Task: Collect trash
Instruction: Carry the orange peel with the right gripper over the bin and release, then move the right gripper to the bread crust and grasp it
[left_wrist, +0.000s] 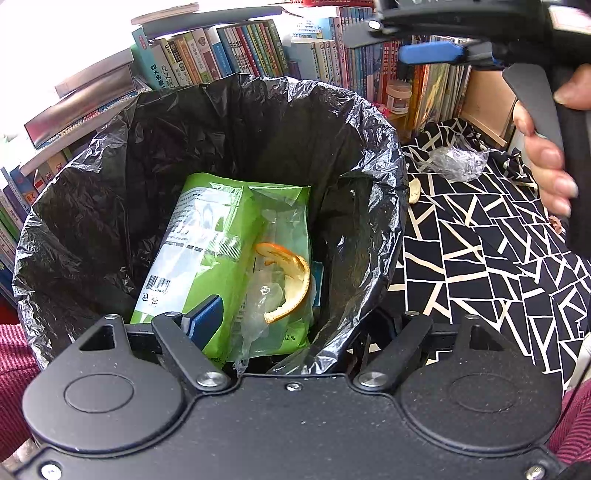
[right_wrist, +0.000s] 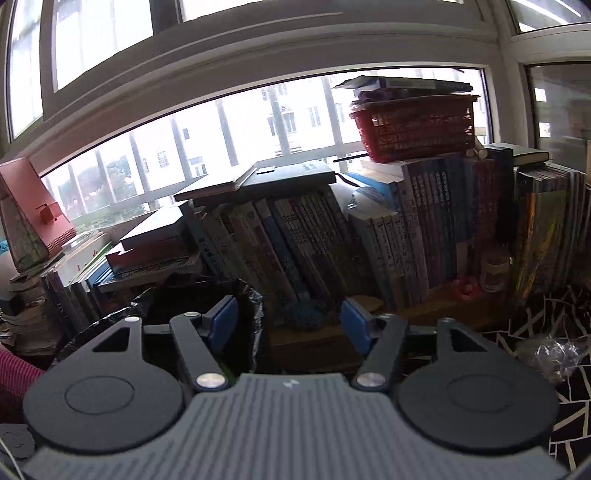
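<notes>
I am reading a barcode, two small recycling-type symbols below it and a line of small print ending "OF KOREA" on the green package (left_wrist: 207, 258) in the bin; the larger white lettering there is blurred. Near its lower right corner I am reading "2 %". Chinese characters are showing on the book spines (left_wrist: 184, 55), too small to make out.

The bin (left_wrist: 207, 229) stood right before my left gripper (left_wrist: 280, 325), with a snack bag (left_wrist: 207, 258) and a peel (left_wrist: 291, 280) lying in it. Books (left_wrist: 236, 51) stood behind it, and a crumpled wrapper (left_wrist: 458, 162) lay on the table (left_wrist: 498, 258) to its right.
</notes>
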